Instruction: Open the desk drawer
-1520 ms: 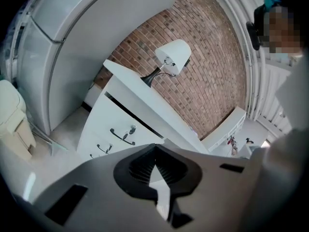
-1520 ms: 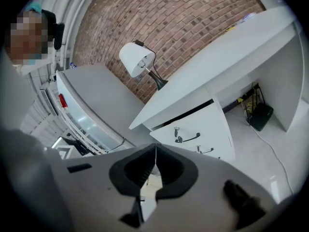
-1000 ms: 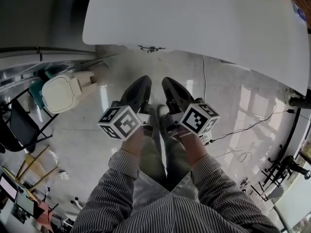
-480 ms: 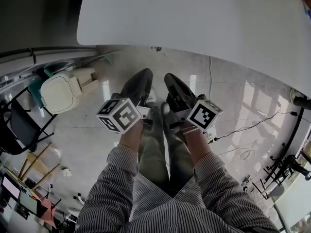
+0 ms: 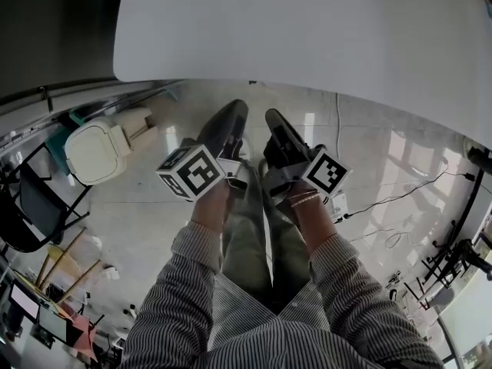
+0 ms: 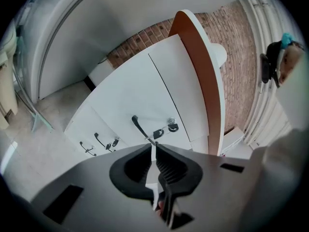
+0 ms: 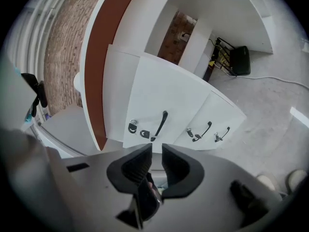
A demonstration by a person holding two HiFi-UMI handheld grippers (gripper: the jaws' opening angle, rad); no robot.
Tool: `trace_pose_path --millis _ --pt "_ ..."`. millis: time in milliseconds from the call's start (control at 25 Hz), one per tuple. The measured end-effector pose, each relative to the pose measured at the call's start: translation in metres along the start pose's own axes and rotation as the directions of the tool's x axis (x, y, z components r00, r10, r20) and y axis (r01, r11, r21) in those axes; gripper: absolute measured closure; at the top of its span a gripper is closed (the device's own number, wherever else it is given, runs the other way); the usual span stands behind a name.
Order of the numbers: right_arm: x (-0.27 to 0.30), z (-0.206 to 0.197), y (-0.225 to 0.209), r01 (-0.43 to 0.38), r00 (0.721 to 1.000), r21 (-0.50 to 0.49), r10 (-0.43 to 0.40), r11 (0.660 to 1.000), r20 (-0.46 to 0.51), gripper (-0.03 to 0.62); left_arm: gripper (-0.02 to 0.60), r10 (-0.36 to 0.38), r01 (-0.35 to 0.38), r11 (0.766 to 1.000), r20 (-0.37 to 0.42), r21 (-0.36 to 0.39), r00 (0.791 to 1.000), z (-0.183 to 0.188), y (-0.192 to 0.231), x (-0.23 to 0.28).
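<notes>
A white drawer unit (image 6: 145, 86) (image 7: 169, 91) stands under the white desk top (image 5: 307, 29), ahead of both grippers. All its drawer fronts are closed. The top drawer has a black handle (image 6: 140, 128) (image 7: 161, 124) with a key (image 6: 171, 126) beside it. Two lower handles (image 6: 99, 140) (image 7: 206, 128) follow. My left gripper (image 5: 237, 110) (image 6: 153, 145) is shut and empty, short of the unit. Beside it my right gripper (image 5: 273, 118) (image 7: 157, 148) has its jaws nearly together, with nothing between them. Neither gripper touches a handle.
The person's legs (image 5: 246, 229) stand below the grippers on a glossy floor. A cream bin (image 5: 96, 148) and a black chair (image 5: 31, 206) sit at the left. Cables (image 5: 400, 198) trail at the right. A black box (image 7: 240, 59) sits under the desk. A brick wall (image 6: 231, 57) is behind.
Both grippers have sunk a little and edged nearer the desk edge. The right gripper has rolled, turning its marker cube. Neither gripper's jaws have changed.
</notes>
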State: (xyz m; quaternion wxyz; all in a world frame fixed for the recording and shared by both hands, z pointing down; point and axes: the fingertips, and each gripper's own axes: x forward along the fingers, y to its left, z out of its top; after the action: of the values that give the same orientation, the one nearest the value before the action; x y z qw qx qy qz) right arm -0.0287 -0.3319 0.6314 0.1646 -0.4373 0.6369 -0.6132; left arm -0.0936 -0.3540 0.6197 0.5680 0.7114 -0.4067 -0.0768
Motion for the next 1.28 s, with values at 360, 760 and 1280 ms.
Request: trace_pose_path --millis 360,760,1280 --pt "0.007 0.005 -0.015 0.002 0.999 0.082 -0.005 0.997 0.032 0.494 0.502 0.004 -0.005 1.0 -0.012 -0.023 1.0 -0.001 0.01 0.013" --pt "0.023 0.021 -0.028 -0.08 0.989 0.172 0.056 0.982 0.139 0.494 0.501 -0.074 0.081 0.99 0.061 -0.112 0.995 0.011 0.024 0.031" --pt "0.053 0.036 -0.026 -0.139 0.98 0.177 0.11 0.974 0.163 0.482 0.448 -0.079 0.105 0.966 0.116 -0.237 0.99 0.023 0.04 0.042"
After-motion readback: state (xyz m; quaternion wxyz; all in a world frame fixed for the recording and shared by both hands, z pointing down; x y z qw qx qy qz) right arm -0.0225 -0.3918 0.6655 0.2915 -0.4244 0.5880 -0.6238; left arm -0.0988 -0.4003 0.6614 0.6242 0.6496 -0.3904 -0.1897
